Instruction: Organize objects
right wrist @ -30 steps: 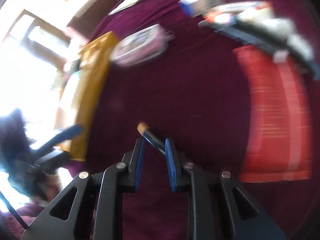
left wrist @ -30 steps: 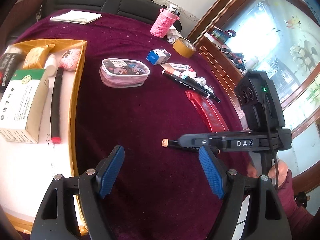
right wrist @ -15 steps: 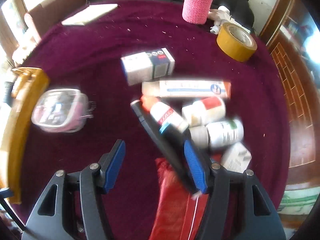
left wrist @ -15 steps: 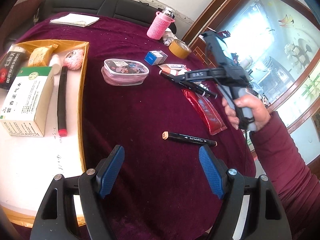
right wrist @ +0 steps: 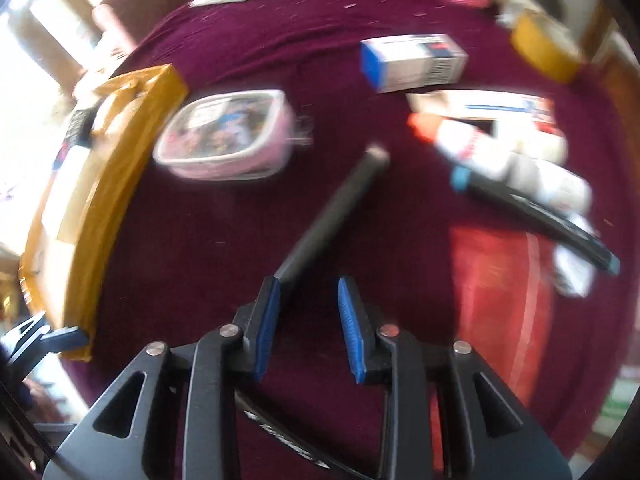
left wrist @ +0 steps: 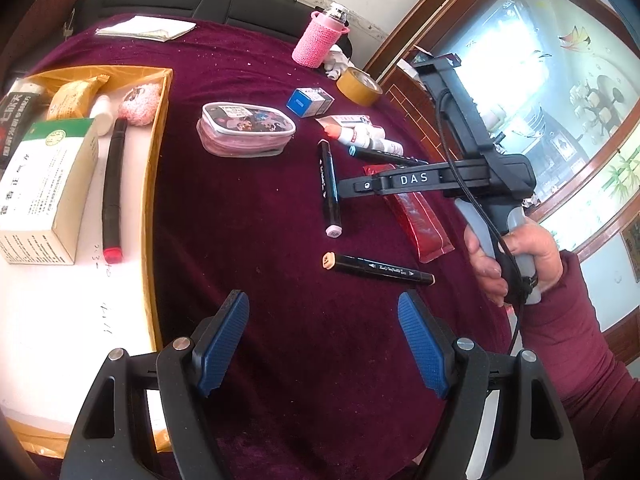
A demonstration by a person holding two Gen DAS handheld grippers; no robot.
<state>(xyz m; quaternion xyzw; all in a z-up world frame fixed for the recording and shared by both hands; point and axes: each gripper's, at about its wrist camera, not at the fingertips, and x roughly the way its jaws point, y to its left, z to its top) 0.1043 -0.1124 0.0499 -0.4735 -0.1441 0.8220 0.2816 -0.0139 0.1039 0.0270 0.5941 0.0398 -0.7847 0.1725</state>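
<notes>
A black marker with a pale pink cap (left wrist: 330,187) lies on the maroon tablecloth; in the right wrist view this marker (right wrist: 328,216) runs down between my right gripper's (right wrist: 308,320) blue pads, which stand partly open around it. The right gripper (left wrist: 344,188) shows beside it in the left wrist view. A second black marker with an orange end (left wrist: 376,269) lies nearer me. My left gripper (left wrist: 324,344) is open and empty above the cloth. A yellow-rimmed tray (left wrist: 154,184) at left holds a red-tipped marker (left wrist: 112,184).
The tray also holds a green-white box (left wrist: 44,188) and snack packets. On the cloth lie a pink pencil case (left wrist: 246,130), a blue-white box (left wrist: 310,101), tubes and bottles (left wrist: 362,134), a red packet (left wrist: 416,212), a tape roll (left wrist: 359,86) and a pink-sleeved bottle (left wrist: 318,42).
My right gripper dropped the orange-ended marker, swung to the pile of markers, and now has a pink-capped marker pulled out onto open cloth between its pads. The left gripper stayed still.
</notes>
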